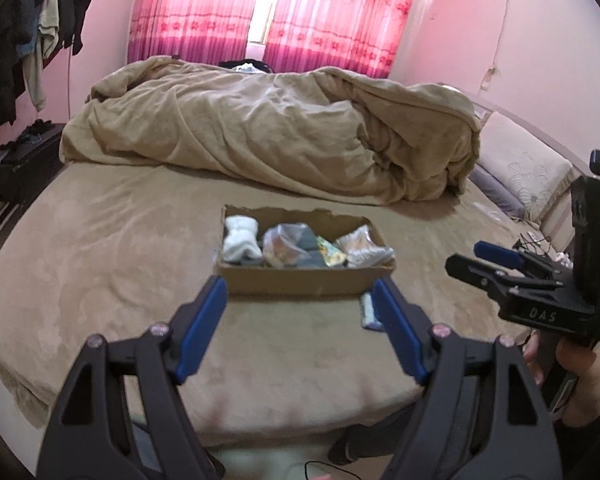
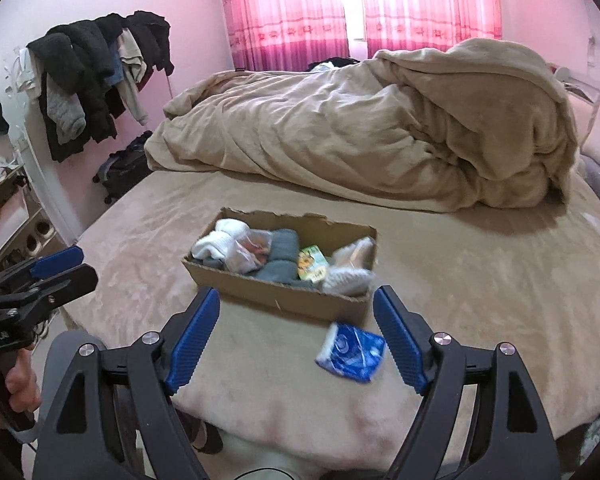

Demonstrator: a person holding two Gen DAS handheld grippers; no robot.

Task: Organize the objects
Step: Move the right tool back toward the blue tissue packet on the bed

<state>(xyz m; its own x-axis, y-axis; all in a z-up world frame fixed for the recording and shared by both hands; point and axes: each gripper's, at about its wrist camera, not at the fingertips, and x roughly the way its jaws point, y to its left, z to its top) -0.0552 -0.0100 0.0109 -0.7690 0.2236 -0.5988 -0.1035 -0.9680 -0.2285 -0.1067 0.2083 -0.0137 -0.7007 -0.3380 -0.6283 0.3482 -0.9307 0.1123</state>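
— Box (image 2: 278,292) of cardboard sits mid-bed, open-topped, holding white socks (image 2: 216,242), grey cloth (image 2: 282,258), a yellow packet (image 2: 312,266) and pale knitwear (image 2: 350,276).

— And the blue packet (image 2: 350,354)?

— Outside it, on the beige sheet (image 2: 480,280) just beside the box's near right corner.

— The grippers?

— Left gripper (image 1: 300,326) has its jaws spread wide, nothing between them. Right gripper (image 2: 296,334) is likewise parted and empty; the blue packet lies on the sheet beyond its tips, untouched.

— Behind?

— A crumpled duvet (image 2: 380,128), pink curtains (image 2: 360,4).
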